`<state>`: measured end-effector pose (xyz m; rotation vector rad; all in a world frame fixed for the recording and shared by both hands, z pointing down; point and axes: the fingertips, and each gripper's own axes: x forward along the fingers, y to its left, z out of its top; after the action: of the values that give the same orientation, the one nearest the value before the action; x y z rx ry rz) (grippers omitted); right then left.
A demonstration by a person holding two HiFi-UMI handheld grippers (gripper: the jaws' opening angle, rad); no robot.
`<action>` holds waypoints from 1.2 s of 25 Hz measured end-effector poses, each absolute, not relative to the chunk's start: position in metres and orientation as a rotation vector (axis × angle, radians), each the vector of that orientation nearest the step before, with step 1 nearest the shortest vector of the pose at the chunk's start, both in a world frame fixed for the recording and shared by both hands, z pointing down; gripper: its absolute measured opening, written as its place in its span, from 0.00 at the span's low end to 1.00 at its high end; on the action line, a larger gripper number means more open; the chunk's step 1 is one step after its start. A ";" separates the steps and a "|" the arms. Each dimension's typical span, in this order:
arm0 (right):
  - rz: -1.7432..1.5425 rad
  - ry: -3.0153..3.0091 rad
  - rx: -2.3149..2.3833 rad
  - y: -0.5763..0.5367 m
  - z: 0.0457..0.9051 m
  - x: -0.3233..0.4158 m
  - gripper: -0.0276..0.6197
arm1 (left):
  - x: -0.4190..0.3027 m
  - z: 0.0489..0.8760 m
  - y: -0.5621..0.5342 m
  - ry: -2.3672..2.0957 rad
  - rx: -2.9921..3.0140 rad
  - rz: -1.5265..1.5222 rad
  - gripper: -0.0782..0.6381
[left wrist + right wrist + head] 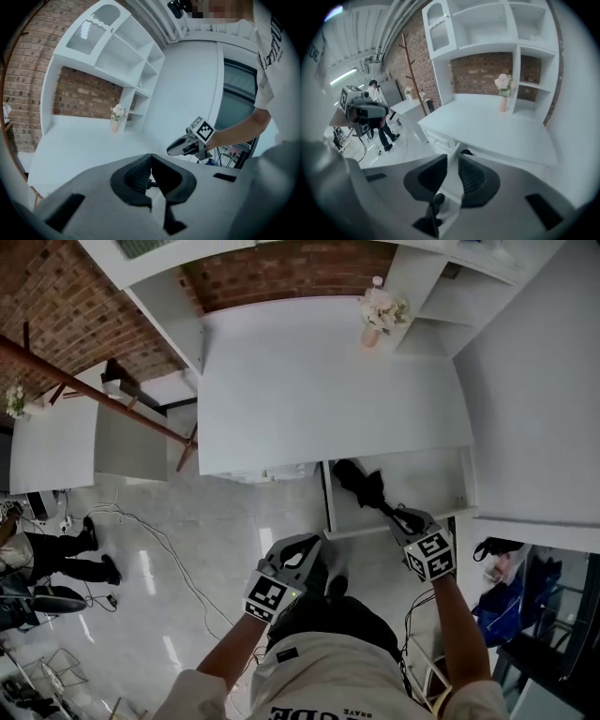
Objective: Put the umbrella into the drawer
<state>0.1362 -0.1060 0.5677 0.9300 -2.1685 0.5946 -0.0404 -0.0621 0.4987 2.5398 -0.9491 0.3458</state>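
At drawer (436,479) front: right claw (408,519) tilted down, nearly closed.

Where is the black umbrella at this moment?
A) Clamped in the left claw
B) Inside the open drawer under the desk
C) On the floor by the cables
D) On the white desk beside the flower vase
B: the head view shows the black umbrella lying inside the open drawer, just below the front edge of the white desk.
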 end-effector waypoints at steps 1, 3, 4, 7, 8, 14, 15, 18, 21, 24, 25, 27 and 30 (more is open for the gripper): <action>0.597 -2.190 0.954 -0.099 0.558 0.139 0.17 | -0.040 0.495 -0.058 -0.958 2.536 0.341 0.14; 0.599 -2.239 0.999 -0.084 0.538 0.144 0.12 | -0.039 0.489 -0.049 -0.979 2.527 0.338 0.14; 0.598 -2.263 1.018 -0.075 0.528 0.147 0.11 | -0.038 0.487 -0.042 -0.988 2.522 0.342 0.14; 0.575 -2.323 1.092 -0.050 0.500 0.157 0.10 | -0.034 0.479 -0.019 -1.006 2.524 0.362 0.14; 0.559 -2.342 1.124 -0.043 0.490 0.162 0.10 | -0.033 0.477 -0.012 -1.012 2.521 0.372 0.14; 0.488 -2.424 1.365 -0.004 0.436 0.203 0.09 | -0.031 0.458 0.020 -1.091 2.496 0.352 0.14; 0.487 -2.416 1.412 0.001 0.430 0.212 0.09 | -0.029 0.453 0.024 -1.101 2.508 0.348 0.14; 0.495 -2.377 1.516 0.018 0.420 0.241 0.09 | -0.025 0.437 0.030 -1.150 2.567 0.310 0.14; 0.465 -2.361 1.578 0.034 0.411 0.264 0.09 | -0.027 0.420 0.035 -1.225 2.589 0.269 0.14; 0.408 -2.374 1.626 0.043 0.401 0.282 0.09 | -0.032 0.401 0.034 -1.315 2.612 0.241 0.14; 0.386 -2.380 1.639 0.044 0.398 0.287 0.09 | -0.033 0.396 0.032 -1.338 2.618 0.232 0.14; 0.341 -2.386 1.661 0.043 0.395 0.296 0.09 | -0.032 0.385 0.028 -1.367 2.621 0.212 0.14; 0.293 -2.385 1.693 0.042 0.392 0.303 0.09 | -0.030 0.375 0.023 -1.395 2.634 0.199 0.14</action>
<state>0.3026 0.0422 0.3924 1.6928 -2.3854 0.2932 -0.0305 0.0230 0.3749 2.6338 -1.3953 0.1992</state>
